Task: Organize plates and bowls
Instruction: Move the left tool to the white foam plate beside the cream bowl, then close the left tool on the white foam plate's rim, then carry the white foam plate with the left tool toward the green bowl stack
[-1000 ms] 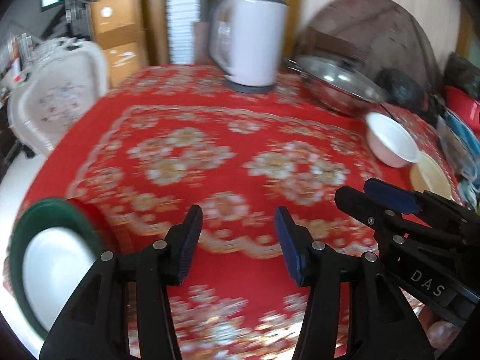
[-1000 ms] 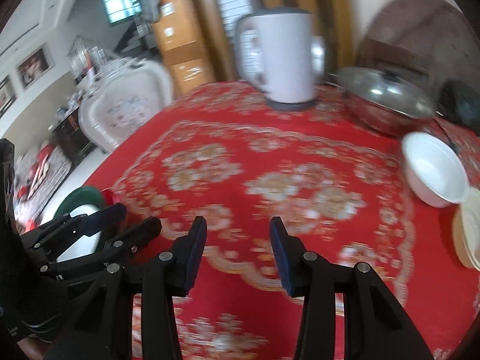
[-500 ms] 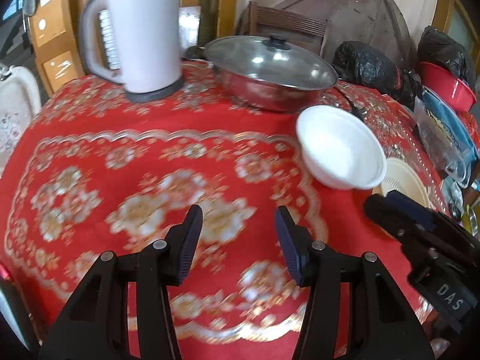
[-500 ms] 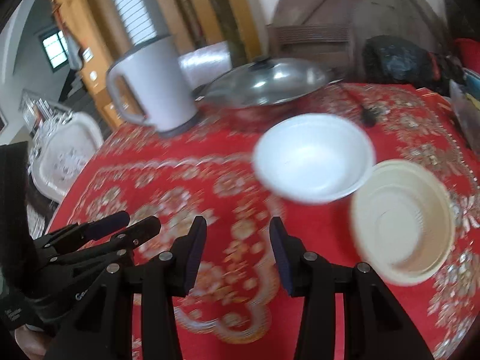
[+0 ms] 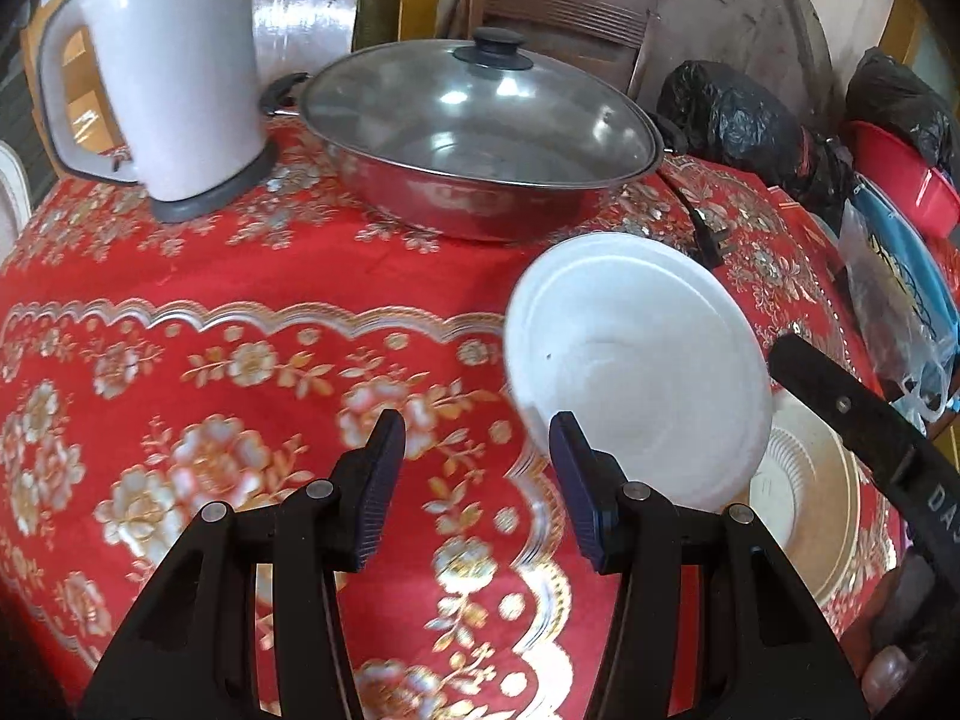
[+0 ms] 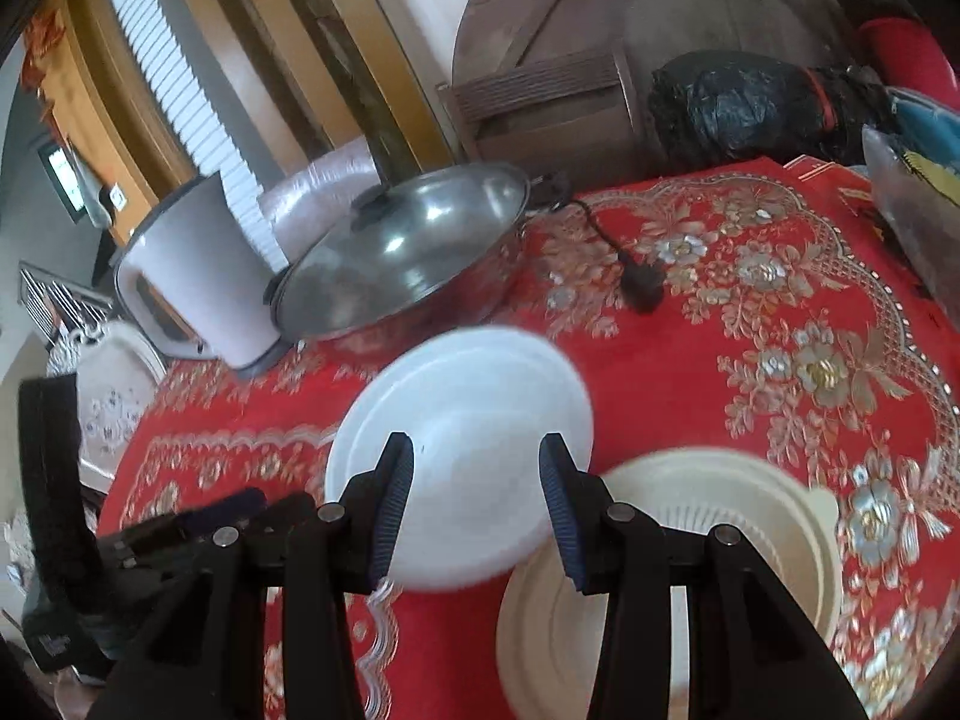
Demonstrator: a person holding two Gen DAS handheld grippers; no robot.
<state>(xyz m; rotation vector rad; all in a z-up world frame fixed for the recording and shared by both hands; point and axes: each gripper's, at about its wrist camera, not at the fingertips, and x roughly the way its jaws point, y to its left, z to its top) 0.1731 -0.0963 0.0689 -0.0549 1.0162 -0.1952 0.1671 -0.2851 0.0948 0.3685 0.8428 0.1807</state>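
Both the left gripper (image 5: 477,468) and right gripper (image 6: 474,495) are held spread above the tabletop (image 5: 240,324); a white bowl (image 6: 462,450) is seen at 12 o'clock, a cream bowl (image 6: 720,516) at 3.

A: What color is the cloth (image 5: 240,312)?
B: Red, with gold and white flowers.
A: The bowls?
B: One white bowl (image 5: 636,360), one cream bowl (image 5: 810,492) (with little lines inside).
A: The pan (image 5: 474,138)?
B: Shiny silver. The kettle (image 5: 174,60) is pale pink.
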